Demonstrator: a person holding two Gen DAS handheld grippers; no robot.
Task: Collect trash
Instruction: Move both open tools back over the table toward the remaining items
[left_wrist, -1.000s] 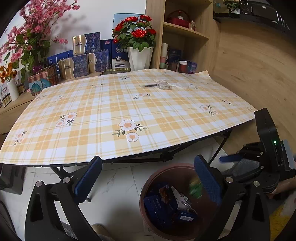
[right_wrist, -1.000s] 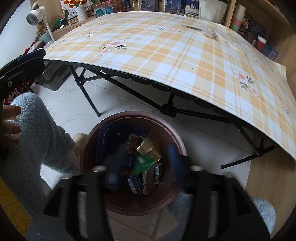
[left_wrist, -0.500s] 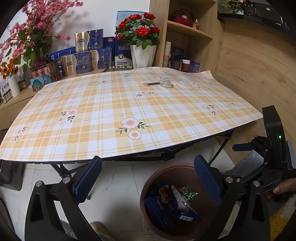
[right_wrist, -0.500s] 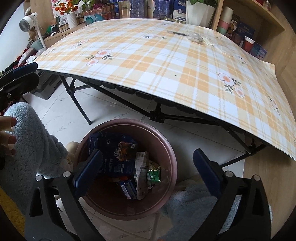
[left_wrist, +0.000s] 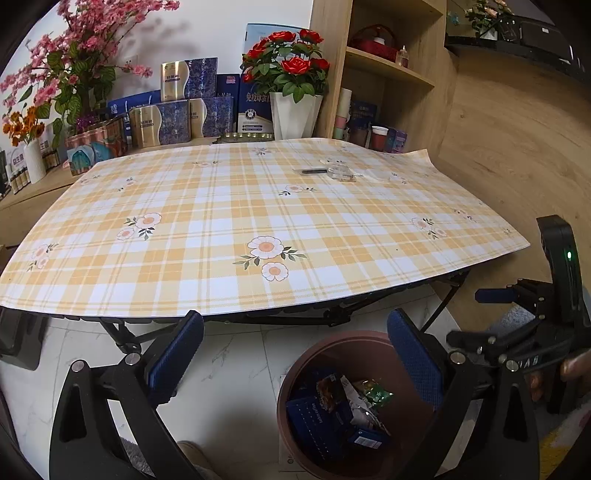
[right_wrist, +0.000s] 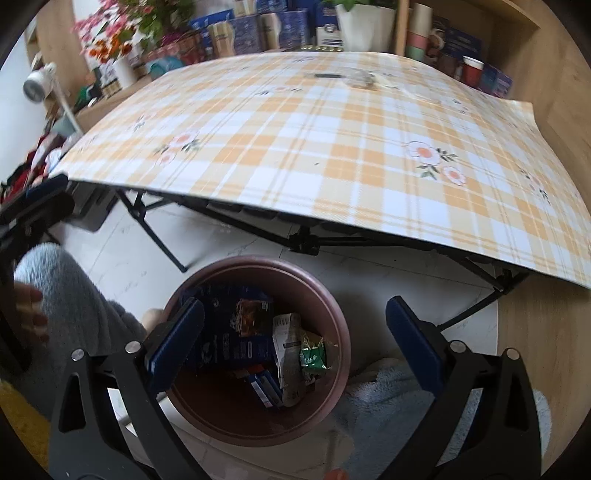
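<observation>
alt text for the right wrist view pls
The open, empty right hand-held gripper hangs over a brown bin on the floor, which holds a green wrapper, blue packets and paper scraps. Beyond it stands a folding table under an orange plaid floral cloth, with a small clear item and a dark one at its far edge.

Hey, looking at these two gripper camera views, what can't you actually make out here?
- Clear object on the far side of the table: too small in both views to identify.
- Bottom of the bin: buried under wrappers and boxes, and the right gripper's fingers cover its edge.
- Right side of the bin in the left wrist view: blocked by the left gripper's finger.
- Box labels on the back shelf: too small to read.
</observation>
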